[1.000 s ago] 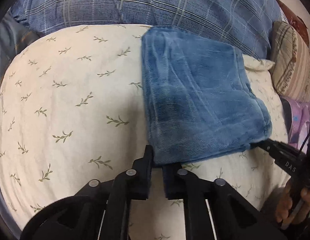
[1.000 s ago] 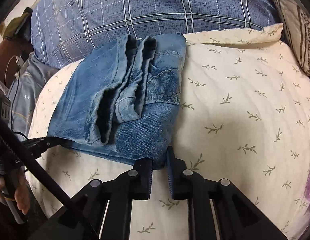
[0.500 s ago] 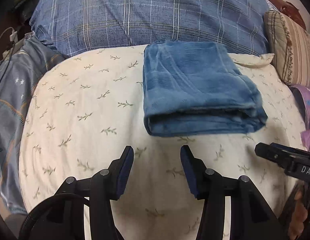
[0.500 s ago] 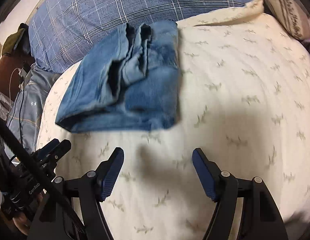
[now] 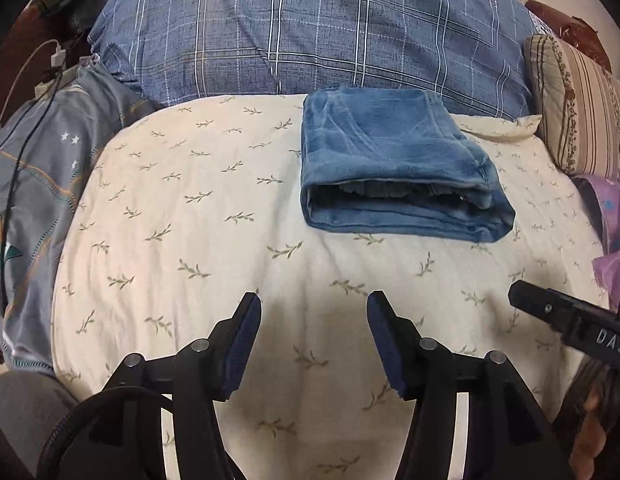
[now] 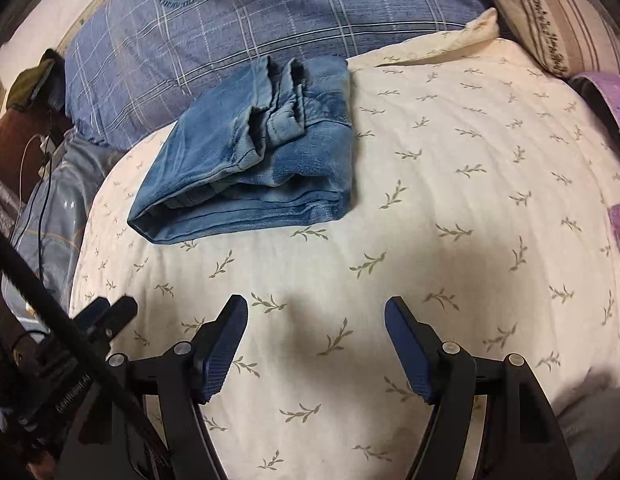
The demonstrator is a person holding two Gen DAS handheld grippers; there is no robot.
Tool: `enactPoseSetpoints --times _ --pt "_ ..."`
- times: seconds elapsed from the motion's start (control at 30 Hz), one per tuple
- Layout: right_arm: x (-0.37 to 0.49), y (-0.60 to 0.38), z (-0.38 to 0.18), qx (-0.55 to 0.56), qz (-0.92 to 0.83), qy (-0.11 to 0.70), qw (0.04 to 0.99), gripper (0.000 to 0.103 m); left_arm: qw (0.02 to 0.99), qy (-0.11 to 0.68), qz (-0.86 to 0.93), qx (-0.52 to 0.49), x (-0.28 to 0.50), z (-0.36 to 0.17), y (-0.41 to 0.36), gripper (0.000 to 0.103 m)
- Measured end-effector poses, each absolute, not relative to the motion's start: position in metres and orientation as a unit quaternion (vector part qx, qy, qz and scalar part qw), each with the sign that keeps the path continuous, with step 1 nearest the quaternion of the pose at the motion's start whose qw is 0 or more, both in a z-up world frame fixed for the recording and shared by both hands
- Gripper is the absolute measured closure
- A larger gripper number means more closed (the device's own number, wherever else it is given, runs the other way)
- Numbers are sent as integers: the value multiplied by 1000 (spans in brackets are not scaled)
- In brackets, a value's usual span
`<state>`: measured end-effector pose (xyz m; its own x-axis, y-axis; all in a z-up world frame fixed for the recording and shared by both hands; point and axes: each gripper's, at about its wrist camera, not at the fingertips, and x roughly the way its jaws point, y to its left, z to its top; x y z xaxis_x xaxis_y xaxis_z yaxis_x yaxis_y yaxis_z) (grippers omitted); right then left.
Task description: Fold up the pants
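we see the left gripper (image 5: 314, 308) with its jaws wide apart after just opening, nothing between them, hanging over bare sheet (image 5: 189, 260), and the right gripper (image 6: 316, 312) spread just as wide, also just opened and holding nothing. beyond both of them the folded pants (image 5: 394, 168) lie flat on the leaf-print sheet, well apart from either set of pads, their far edge touching the blue plaid pillow (image 5: 310, 40), with a striped pillow (image 5: 582, 104) off to the side.
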<state>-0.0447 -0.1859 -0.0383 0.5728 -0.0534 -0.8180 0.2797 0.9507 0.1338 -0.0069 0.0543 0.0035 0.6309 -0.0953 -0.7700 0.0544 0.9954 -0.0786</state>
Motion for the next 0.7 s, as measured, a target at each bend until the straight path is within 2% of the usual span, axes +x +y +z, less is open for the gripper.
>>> enactPoseSetpoints --times 0.13,0.27,0.7 --pt "-48 -181 -39 137 -79 456 876 31 901 430 -44 -30 -15 2 56 47" --pt "-58 -165 -29 93 -87 445 886 31 902 428 -45 -32 -27 5 58 46" --pt "-106 -139 17 52 -102 383 917 30 941 335 -28 -25 -96 61 58 42"
